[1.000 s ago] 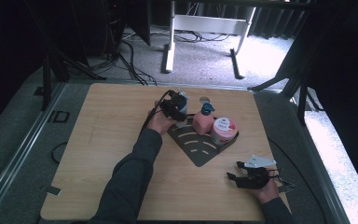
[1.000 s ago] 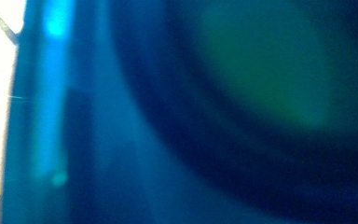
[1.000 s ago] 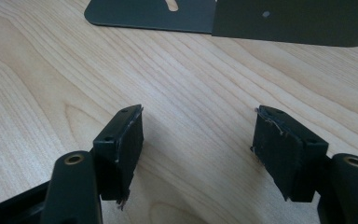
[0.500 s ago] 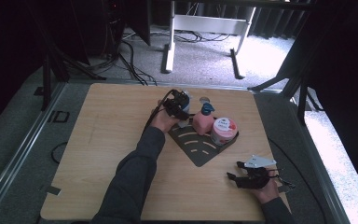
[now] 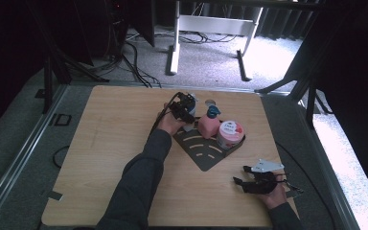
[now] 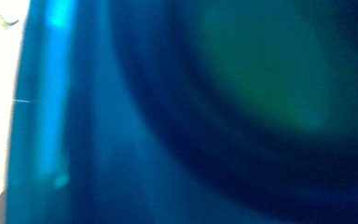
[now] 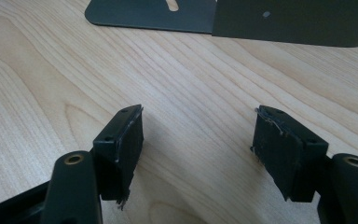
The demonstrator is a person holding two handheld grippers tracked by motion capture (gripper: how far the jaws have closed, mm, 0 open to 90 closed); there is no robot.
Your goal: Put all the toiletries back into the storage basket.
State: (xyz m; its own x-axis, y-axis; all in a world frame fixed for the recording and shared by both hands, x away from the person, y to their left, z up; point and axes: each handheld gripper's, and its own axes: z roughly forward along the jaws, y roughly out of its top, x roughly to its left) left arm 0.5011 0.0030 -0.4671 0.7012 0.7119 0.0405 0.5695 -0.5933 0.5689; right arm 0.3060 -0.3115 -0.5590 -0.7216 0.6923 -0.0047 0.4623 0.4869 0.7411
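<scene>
A dark slotted tray (image 5: 202, 149) lies right of the table's middle. It carries a pink bottle (image 5: 207, 126) with a blue cap and a round pink tub (image 5: 230, 134) with a pale lid. My left gripper (image 5: 184, 108) hovers at the tray's far left corner, beside the bottle. In the left gripper view a blurred blue surface (image 6: 98, 140) sits right against the lens and hides the jaws. My right gripper (image 5: 242, 176) rests on the bare wood at the near right, and its jaws (image 7: 198, 135) stand wide apart with nothing between them.
A small round grey-blue disc (image 5: 210, 102) lies on the wooden table (image 5: 100, 143) behind the bottle. The tray's near edge (image 7: 289, 18) runs just ahead of the right gripper. Cables and metal desk legs (image 5: 172, 48) stand on the floor beyond the table's far edge.
The left gripper has drifted slightly right toward the pink bottle. The right gripper has stayed where it was.
</scene>
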